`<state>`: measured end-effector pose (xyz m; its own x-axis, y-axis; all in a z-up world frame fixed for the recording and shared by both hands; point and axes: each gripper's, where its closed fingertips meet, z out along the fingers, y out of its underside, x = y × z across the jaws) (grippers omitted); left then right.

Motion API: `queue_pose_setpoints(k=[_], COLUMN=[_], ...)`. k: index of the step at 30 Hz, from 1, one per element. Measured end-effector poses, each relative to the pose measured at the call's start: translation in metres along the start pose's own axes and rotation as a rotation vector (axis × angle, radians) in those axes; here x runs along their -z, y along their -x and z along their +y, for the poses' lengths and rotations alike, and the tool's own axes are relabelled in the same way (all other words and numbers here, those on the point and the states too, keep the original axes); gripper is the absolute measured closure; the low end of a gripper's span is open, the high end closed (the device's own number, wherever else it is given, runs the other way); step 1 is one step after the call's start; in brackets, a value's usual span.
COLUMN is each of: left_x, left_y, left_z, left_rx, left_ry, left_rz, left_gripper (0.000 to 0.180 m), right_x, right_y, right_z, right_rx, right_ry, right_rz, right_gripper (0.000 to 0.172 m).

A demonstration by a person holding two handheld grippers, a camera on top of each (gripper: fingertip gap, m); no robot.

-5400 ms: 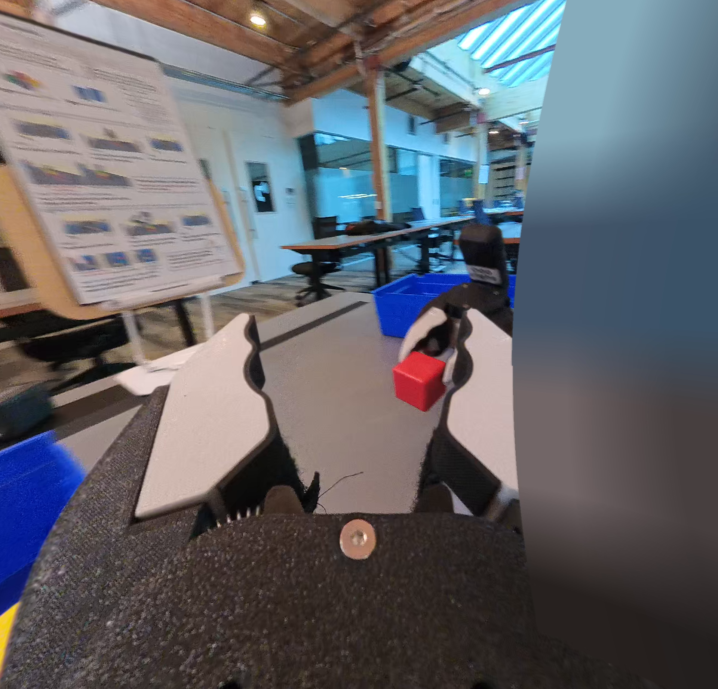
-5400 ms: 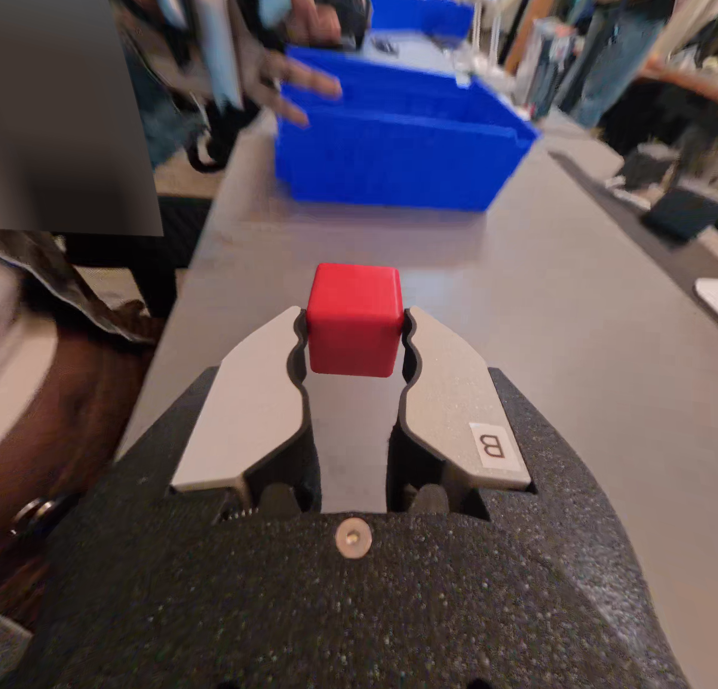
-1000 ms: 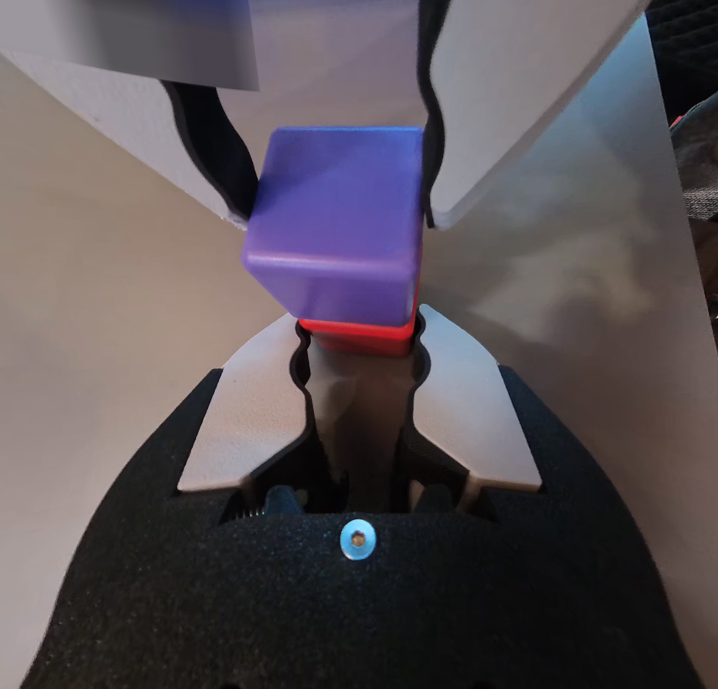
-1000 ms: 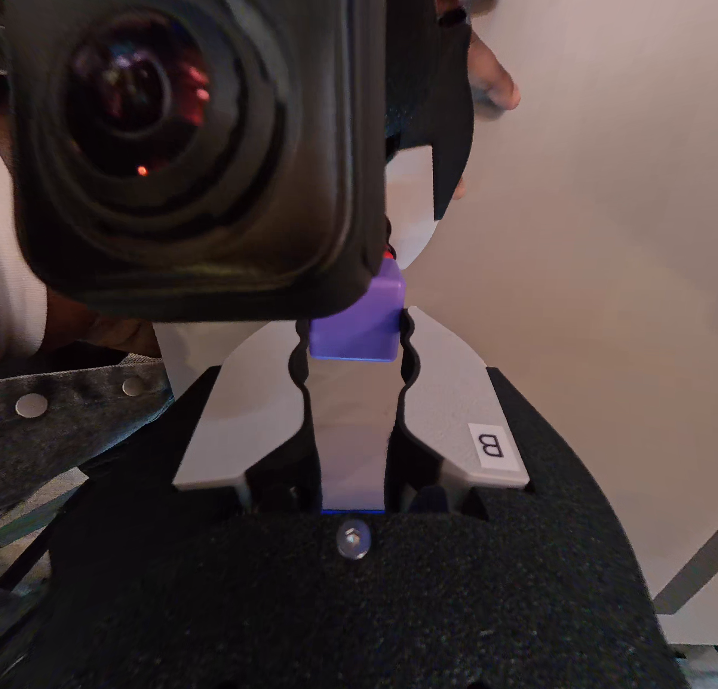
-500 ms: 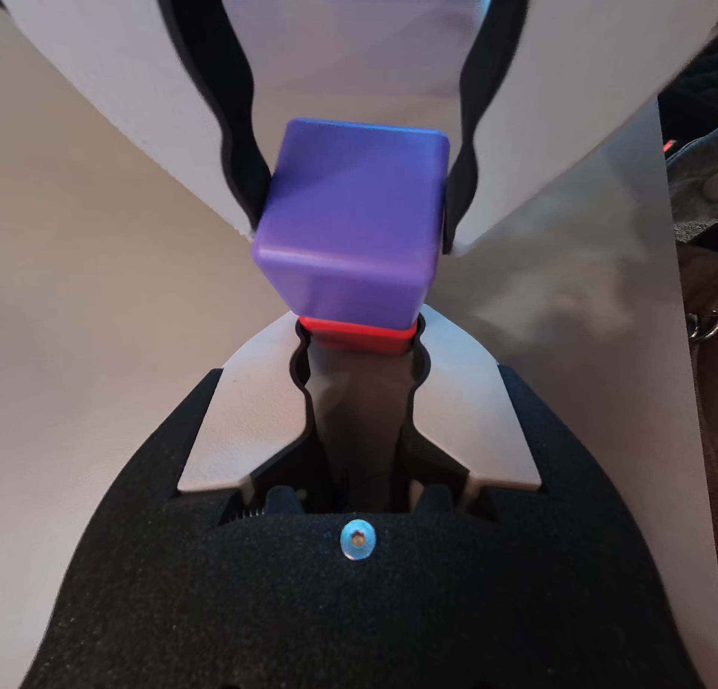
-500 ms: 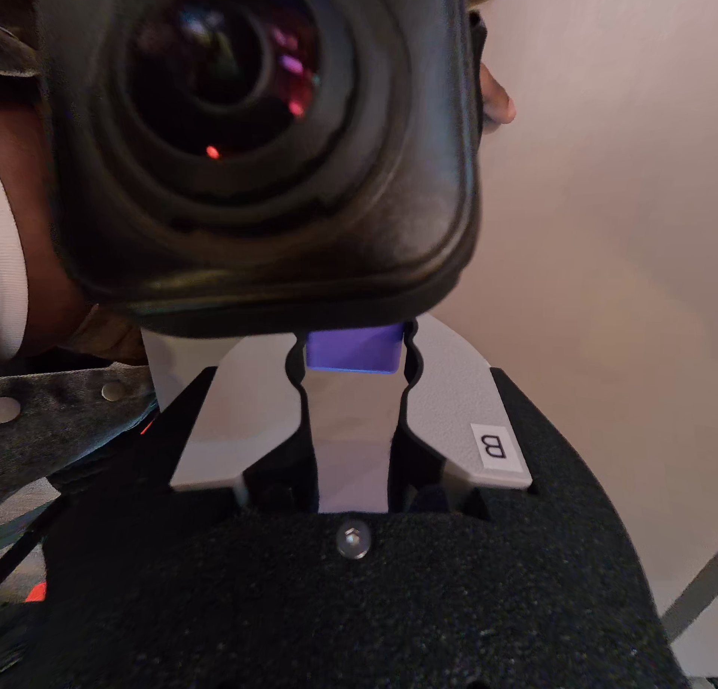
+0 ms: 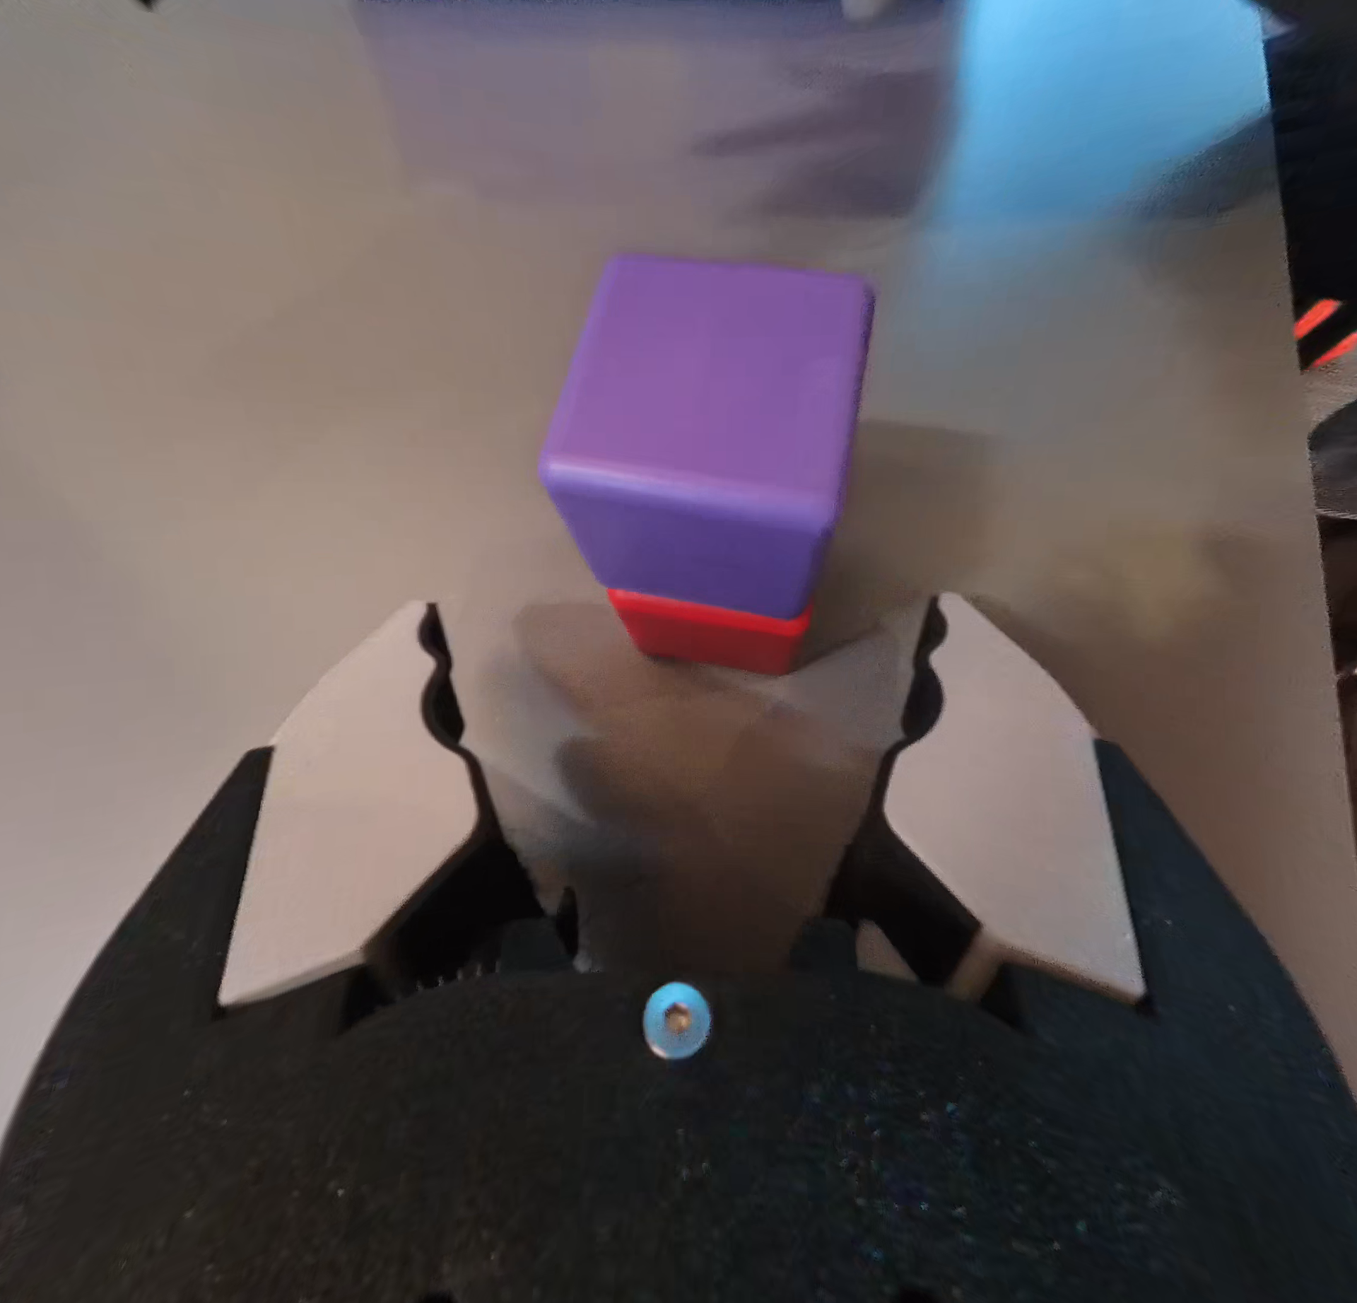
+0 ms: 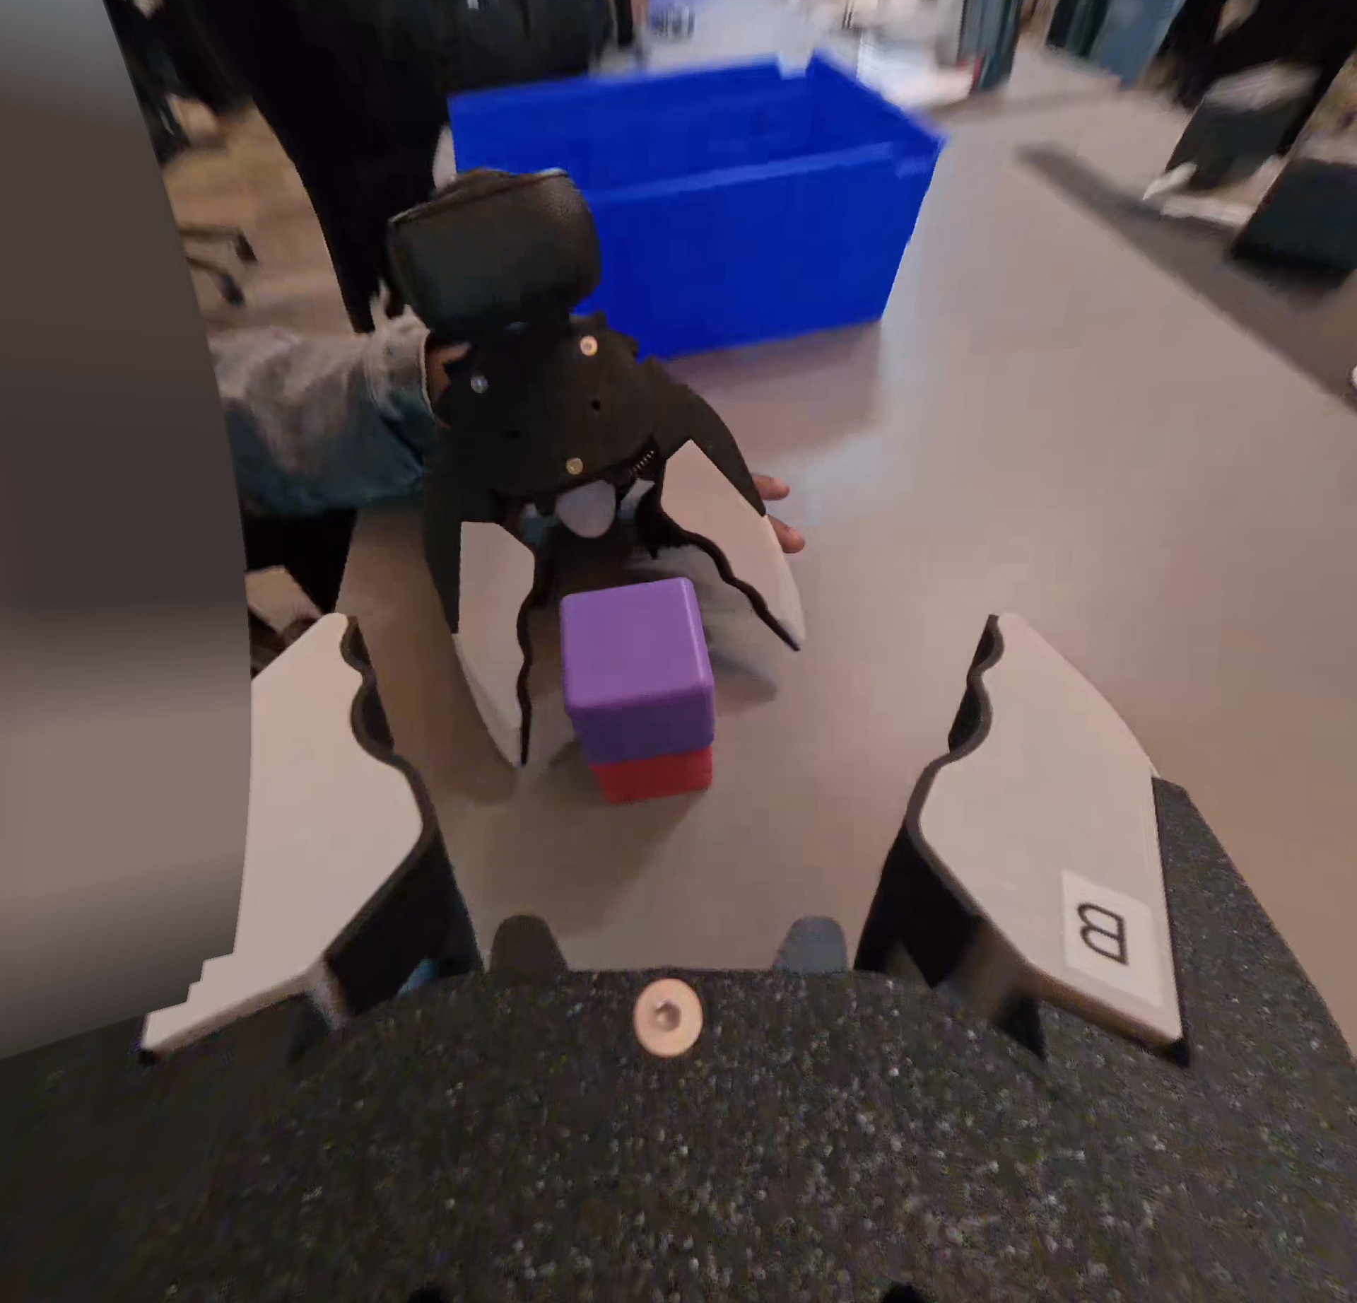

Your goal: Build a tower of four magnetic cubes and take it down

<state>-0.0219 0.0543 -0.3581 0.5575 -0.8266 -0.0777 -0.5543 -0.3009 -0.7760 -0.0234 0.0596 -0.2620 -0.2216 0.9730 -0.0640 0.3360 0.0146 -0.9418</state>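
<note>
Two cubes, purple point(image 8: 637, 662) atop red point(image 8: 653, 774), one blue bin point(image 8: 734, 188) behind; both tools, left point(image 7: 679, 669) and right point(image 8: 668, 687), wide open, empty.

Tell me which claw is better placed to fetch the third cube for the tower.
Probably the right claw: it is open, holds nothing, has backed off the purple cube on the red cube, and faces the blue bin. The left claw, also open, sits close around the stack, placed to steady it.
</note>
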Motion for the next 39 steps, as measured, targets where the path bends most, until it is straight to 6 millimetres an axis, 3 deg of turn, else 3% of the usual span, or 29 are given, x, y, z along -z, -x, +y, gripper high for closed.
queue_pose_setpoints(k=[4, 5, 8, 11, 13, 14, 16, 19, 22, 24, 27, 34, 39], left_x=[0.035, 0.049, 0.105, 0.178, 0.225, 0.243, 0.263, 0.269, 0.260, 0.261, 0.262, 0.254, 0.242], left_y=[0.007, 0.008, 0.003, 0.007, 0.022, 0.034, 0.064, 0.108, 0.128, 0.134, 0.132, 0.138, 0.141], left_z=[-0.013, -0.019, -0.047, -0.067, -0.059, -0.045, 0.002, 0.084, 0.096, 0.119, 0.106, 0.168, 0.180], left_rx=[-0.018, -0.026, -0.064, -0.083, -0.074, -0.053, 0.027, 0.119, 0.217, 0.200, 0.167, 0.168, 0.162], left_ry=[-0.051, -0.076, -0.196, -0.358, -0.385, -0.344, -0.170, 0.135, 0.034, 0.171, 0.083, 0.438, 0.472], left_rz=[-0.109, -0.139, -0.220, -0.332, -0.427, -0.467, -0.509, -0.515, -0.380, -0.329, -0.252, -0.206, -0.177], left_gripper=[0.048, 0.050, 0.061, 0.075, 0.082, 0.082, 0.086, 0.094, 0.107, 0.106, 0.107, 0.106, 0.106], right_x=[0.011, 0.013, 0.018, 0.021, 0.023, 0.024, 0.026, 0.029, 0.029, 0.029, 0.031, 0.032, 0.032], right_y=[-0.001, -0.003, -0.006, -0.004, -0.003, -0.002, -0.001, 0.003, 0.006, 0.006, 0.007, 0.008, 0.008], right_z=[-0.001, 0.000, 0.001, 0.003, 0.002, 0.001, -0.002, -0.008, -0.010, -0.010, -0.012, -0.013, -0.014], right_rx=[0.027, 0.030, 0.021, 0.002, 0.013, 0.019, 0.036, 0.061, 0.076, 0.075, 0.081, 0.082, 0.079], right_ry=[-0.178, -0.213, -0.307, -0.321, -0.337, -0.343, -0.364, -0.410, -0.428, -0.430, -0.449, -0.458, -0.466], right_rz=[0.019, 0.025, 0.021, 0.001, 0.006, 0.007, 0.010, 0.003, -0.002, -0.007, -0.007, -0.011, -0.014], right_gripper=[0.025, 0.025, 0.025, 0.025, 0.025, 0.025, 0.025, 0.025, 0.025, 0.025, 0.025, 0.025, 0.025])
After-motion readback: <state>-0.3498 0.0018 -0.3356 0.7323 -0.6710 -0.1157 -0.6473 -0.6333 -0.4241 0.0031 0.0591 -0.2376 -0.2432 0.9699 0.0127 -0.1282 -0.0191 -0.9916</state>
